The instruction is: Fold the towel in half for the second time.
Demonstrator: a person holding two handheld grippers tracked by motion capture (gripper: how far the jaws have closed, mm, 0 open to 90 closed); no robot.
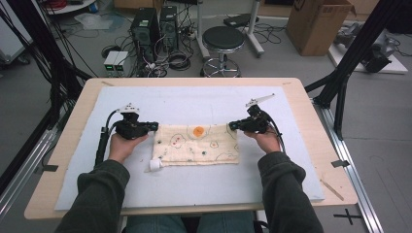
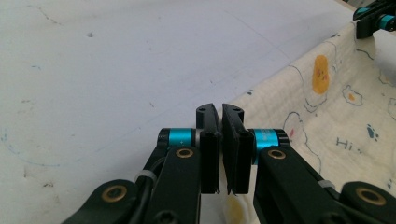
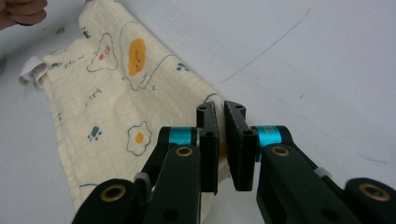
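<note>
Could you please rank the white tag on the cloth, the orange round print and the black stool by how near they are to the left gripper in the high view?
From the left gripper, at the cloth's far left corner:
1. White tag, at the cloth's near left corner.
2. Orange round print, along the cloth's far edge, toward the middle.
3. Black stool, on the floor beyond the table.

Overhead view; two close cloth views.
</note>
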